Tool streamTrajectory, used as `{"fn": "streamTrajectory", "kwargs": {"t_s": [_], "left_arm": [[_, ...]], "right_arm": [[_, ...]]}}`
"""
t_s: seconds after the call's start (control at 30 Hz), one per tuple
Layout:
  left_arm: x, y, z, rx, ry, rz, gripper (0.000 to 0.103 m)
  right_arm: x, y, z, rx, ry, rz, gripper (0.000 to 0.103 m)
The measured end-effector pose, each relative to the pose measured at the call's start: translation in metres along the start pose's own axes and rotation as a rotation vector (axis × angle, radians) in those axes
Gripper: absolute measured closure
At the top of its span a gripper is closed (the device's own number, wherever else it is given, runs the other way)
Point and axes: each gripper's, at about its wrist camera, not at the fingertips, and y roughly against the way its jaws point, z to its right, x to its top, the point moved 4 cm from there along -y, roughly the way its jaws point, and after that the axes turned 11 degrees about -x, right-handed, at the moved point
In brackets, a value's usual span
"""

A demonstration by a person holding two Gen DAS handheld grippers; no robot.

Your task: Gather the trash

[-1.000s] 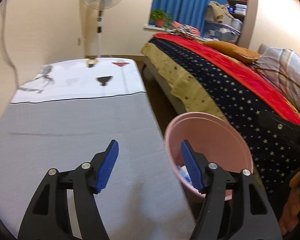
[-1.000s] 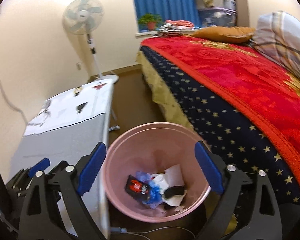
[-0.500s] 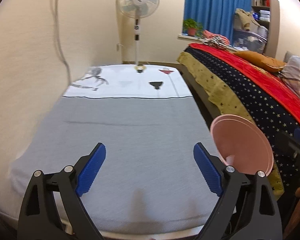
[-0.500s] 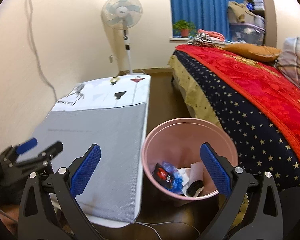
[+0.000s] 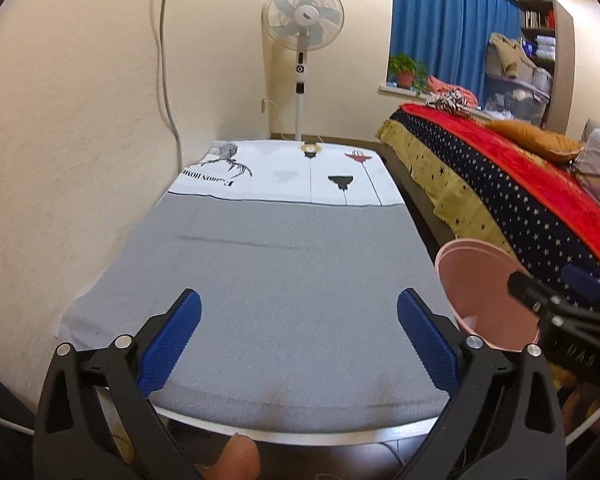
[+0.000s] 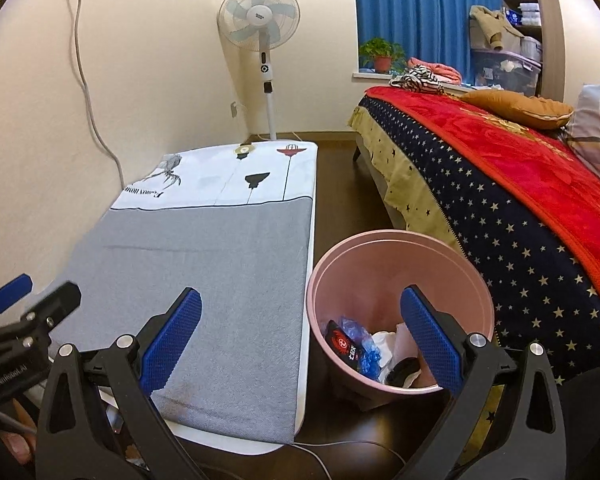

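Note:
A pink bin [image 6: 466, 280] stands on the floor between the low table and the bed. In it lie a black-and-red packet [image 6: 342, 342], a blue wrapper [image 6: 366, 350] and white paper [image 6: 396, 338]. My right gripper [image 6: 300, 298] hangs open over the table's right edge and the bin's left rim, with nothing between its pads. My left gripper [image 5: 298, 300] hovers over the grey cloth of the table [image 5: 280, 272]; its jaws are opening wide and hold nothing. The bin [image 5: 480, 280] shows at the right in the left wrist view, partly hidden by the right gripper [image 5: 548, 284].
The bed [image 6: 520, 184], with a red and star-patterned blanket, runs along the right. A standing fan [image 6: 260, 20] is at the far wall. A grey cable [image 6: 88, 92] hangs down the left wall. Dark floor [image 6: 340, 184] lies between table and bed. A fingertip [image 5: 228, 456] shows below.
My left gripper swung left from the bin to over the grey table, and its jaws spread wider. The right gripper drew back and left, so the bin now sits lower right.

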Motion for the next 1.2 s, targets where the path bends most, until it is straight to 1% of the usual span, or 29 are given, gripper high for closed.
{"fn": "streamTrajectory", "kwargs": {"t_s": [0.13, 0.37, 1.2], "left_arm": [[-0.0052, -0.0050, 0.0026, 0.009, -0.015, -0.010, 0.008], [-0.0075, -0.0072, -0.0015, -0.010, 0.023, -0.012, 0.008], [-0.0098, -0.0076, -0.0020, -0.015, 0.037, -0.008, 0.008]], "right_arm": [[0.0014, -0.0022, 0.0016, -0.010, -0.016, -0.001, 0.005], [0.0005, -0.0037, -0.0018, -0.018, -0.011, 0.003, 0.005], [0.0011, -0.0012, -0.0056, -0.030, 0.006, 0.022, 0.005]]}}
